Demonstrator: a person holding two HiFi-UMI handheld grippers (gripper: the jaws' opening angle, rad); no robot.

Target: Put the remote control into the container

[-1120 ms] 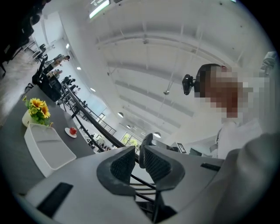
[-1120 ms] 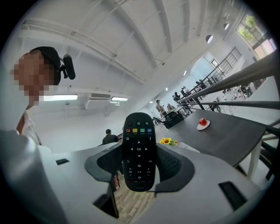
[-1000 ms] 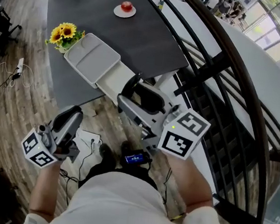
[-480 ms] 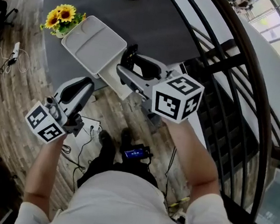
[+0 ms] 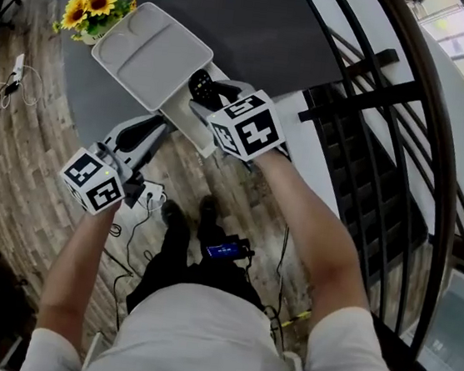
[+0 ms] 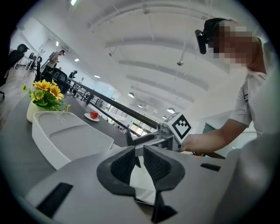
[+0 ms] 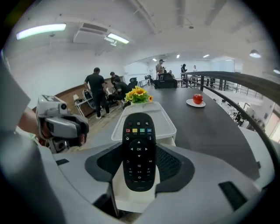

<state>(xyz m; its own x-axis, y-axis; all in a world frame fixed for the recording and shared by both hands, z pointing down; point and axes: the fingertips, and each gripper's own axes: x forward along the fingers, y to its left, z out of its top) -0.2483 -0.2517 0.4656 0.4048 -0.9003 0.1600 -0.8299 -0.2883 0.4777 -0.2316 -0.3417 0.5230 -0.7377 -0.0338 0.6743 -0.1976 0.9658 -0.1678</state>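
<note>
My right gripper (image 7: 139, 162) is shut on a black remote control (image 7: 139, 148), gripped at its lower half, buttons up. In the head view the remote (image 5: 200, 85) juts over the near end of the white container (image 5: 148, 48). That container (image 7: 162, 123) is a shallow tray on the dark table, right ahead of the remote. My left gripper (image 5: 142, 132) hangs lower left, off the table edge, jaws nearly together with nothing between them (image 6: 140, 159). From there the container (image 6: 70, 135) lies to the left and the right gripper (image 6: 164, 136) ahead.
A pot of yellow flowers (image 5: 90, 12) stands at the container's far left corner. A red apple on a plate (image 7: 197, 99) sits farther along the dark table (image 5: 260, 24). Black railings (image 5: 376, 106) run to the right. People stand in the background (image 7: 97, 89).
Both grippers have moved up toward the table. The right one carried the remote from below the table's end to the container's near edge; the left one followed beside it.
</note>
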